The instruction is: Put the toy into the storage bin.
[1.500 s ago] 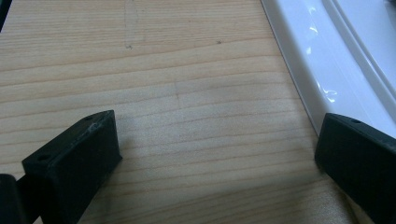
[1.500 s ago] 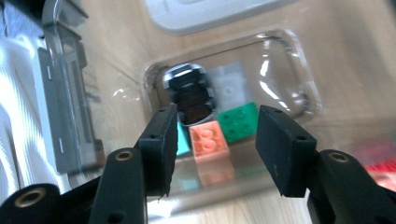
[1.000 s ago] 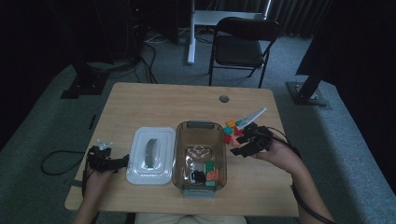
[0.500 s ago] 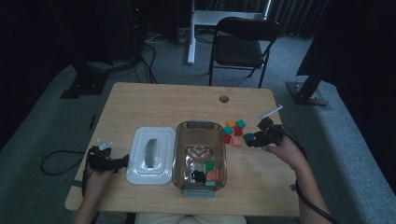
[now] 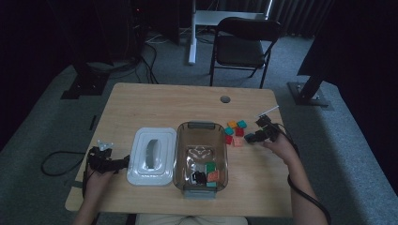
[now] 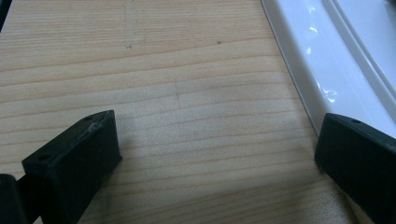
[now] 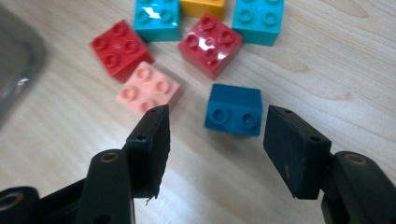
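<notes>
With the dark blue brick point(image 7: 233, 110) on its side just ahead of our right gripper point(image 7: 215, 144), whose empty jaws have just been opening, we judge several bricks binned in the container point(image 5: 180, 161) and seven left.

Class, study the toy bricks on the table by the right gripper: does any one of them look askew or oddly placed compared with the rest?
Yes. The dark blue brick lies tipped on its side, studs facing the open right gripper, while the red brick and pink brick near it sit studs up. Nothing looks damaged.
</notes>
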